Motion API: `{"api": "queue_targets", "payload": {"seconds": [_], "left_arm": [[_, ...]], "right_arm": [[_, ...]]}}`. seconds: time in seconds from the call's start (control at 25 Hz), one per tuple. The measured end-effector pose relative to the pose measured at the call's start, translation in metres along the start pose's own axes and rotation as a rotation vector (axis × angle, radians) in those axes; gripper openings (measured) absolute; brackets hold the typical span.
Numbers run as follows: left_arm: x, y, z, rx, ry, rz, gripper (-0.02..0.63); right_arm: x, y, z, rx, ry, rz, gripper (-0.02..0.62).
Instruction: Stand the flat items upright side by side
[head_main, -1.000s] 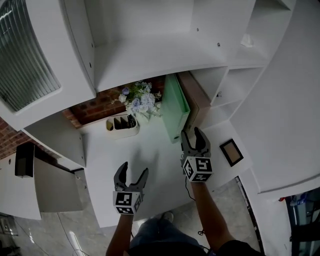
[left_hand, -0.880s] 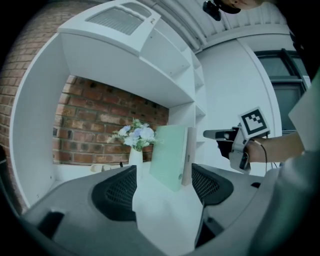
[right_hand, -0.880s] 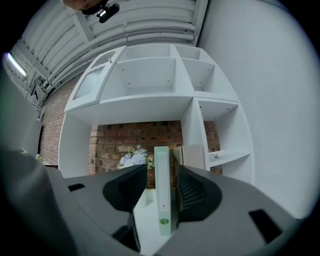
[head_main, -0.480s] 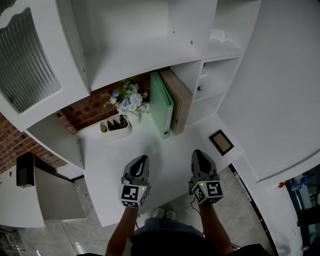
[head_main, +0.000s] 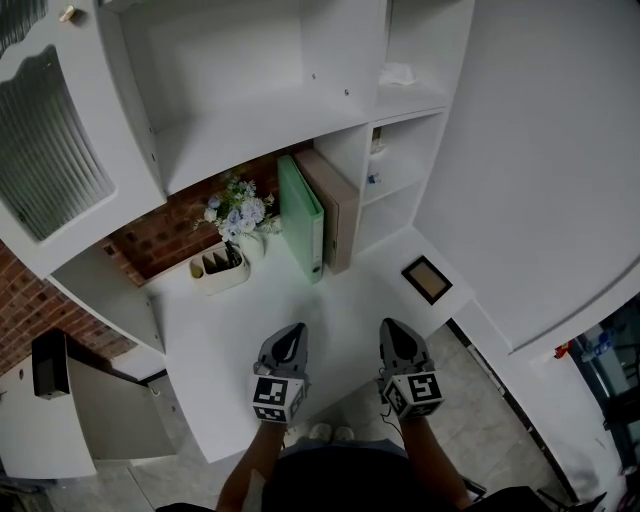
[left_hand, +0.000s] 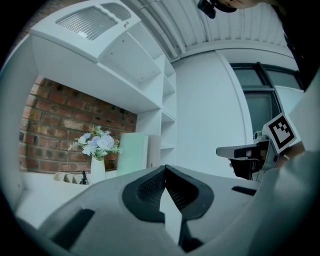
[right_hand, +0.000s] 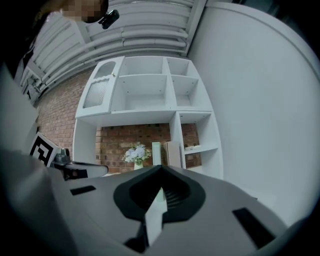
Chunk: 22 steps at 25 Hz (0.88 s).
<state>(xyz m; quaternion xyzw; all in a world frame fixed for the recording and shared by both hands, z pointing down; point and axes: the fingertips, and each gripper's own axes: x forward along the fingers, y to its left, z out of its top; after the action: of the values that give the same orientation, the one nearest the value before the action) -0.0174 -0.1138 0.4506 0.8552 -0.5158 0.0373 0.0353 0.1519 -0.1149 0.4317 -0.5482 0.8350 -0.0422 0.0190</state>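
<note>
Left tool (head_main: 293, 330) and right tool (head_main: 391, 325) are held side by side, well apart, over the near edge of the table (head_main: 340, 300). Both point toward the back of the table. The jaws of each tool have just been closing. In the left gripper view and the right gripper view the jaw tips meet, the pads are together, and nothing is between them. Neither tool touches any item.

Beyond the tools the white table surface is bare up to the items at the back. A picture frame (head_main: 427, 279) with a dark border lies flat on the right part of the table, near the corner and apart from everything else.

At the back left stands a white organizer tray (head_main: 218, 270) with several compartments that hold dark items. Just behind it is a vase of flowers (head_main: 238, 214) with pale blue and white blooms.

To the right of the vase, the green folder (head_main: 300, 215) stands upright on its edge. The tan folder (head_main: 335, 205) stands upright on its far side, and the two appear to touch face to face. The tan folder stands next to the side panel of the shelf unit (head_main: 260, 110).

A brick wall (head_main: 165, 225) closes the recess behind the vase and tray. The white shelf unit rises above and to the right of the recess.
</note>
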Motion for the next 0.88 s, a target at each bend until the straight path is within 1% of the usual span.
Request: {"api": "queue_targets", "payload": {"seconds": [0.08, 0.28, 0.76, 0.88], "left_arm": [[0.001, -0.001, 0.0, -0.004, 0.0, -0.004, 0.008], [0.002, 0.002, -0.003, -0.018, 0.011, 0.007, 0.008], [-0.001, 0.008, -0.003, -0.016, 0.023, 0.016, 0.008], [-0.002, 0.009, -0.004, -0.021, 0.027, 0.018, 0.008]], "right_arm": [[-0.002, -0.002, 0.0, -0.026, 0.007, -0.003, -0.003], [-0.004, -0.003, 0.002, -0.041, 0.015, 0.0, -0.003], [-0.004, 0.002, -0.002, -0.045, 0.031, 0.011, -0.003], [-0.003, 0.001, -0.004, -0.031, 0.025, 0.007, -0.003]]}}
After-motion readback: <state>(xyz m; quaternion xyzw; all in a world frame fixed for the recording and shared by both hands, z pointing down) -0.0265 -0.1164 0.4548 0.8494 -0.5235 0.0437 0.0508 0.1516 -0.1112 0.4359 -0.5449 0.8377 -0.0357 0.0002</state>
